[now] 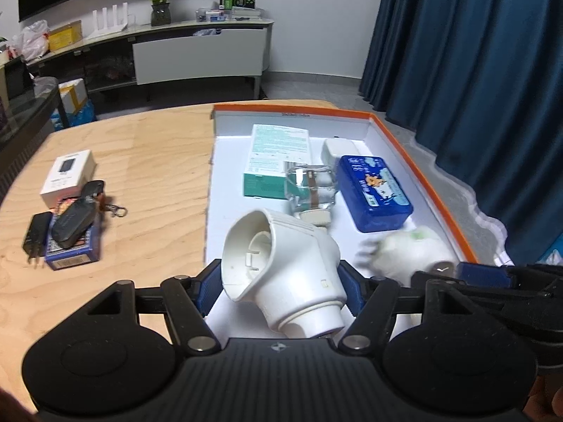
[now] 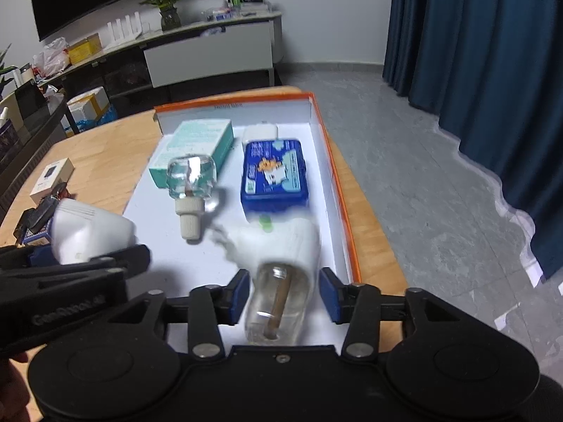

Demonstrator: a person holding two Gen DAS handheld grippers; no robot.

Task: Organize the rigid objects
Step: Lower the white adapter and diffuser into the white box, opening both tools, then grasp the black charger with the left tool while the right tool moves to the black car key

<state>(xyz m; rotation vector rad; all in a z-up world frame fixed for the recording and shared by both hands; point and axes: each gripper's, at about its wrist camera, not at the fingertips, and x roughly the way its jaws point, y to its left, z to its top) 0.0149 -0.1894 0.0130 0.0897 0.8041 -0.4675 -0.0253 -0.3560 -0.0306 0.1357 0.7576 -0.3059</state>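
Left gripper (image 1: 279, 288) is clamping a white plastic plug-in device (image 1: 281, 274) between its blue pads, holding it over the near end of the orange-rimmed tray (image 1: 422, 176). Right gripper (image 2: 285, 297) is standing open, pads clear of a blurred clear-and-white bottle (image 2: 281, 281) lying between them inside the tray (image 2: 337, 190).

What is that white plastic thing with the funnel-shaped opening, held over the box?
The white plastic piece looks like hard, matte plastic: a flared, funnel-like mouth with an inner ring at one end, narrowing to a round collar at the other. It lies tilted, mouth facing left in the left wrist view, gripped between the left hand-held gripper over the white box.
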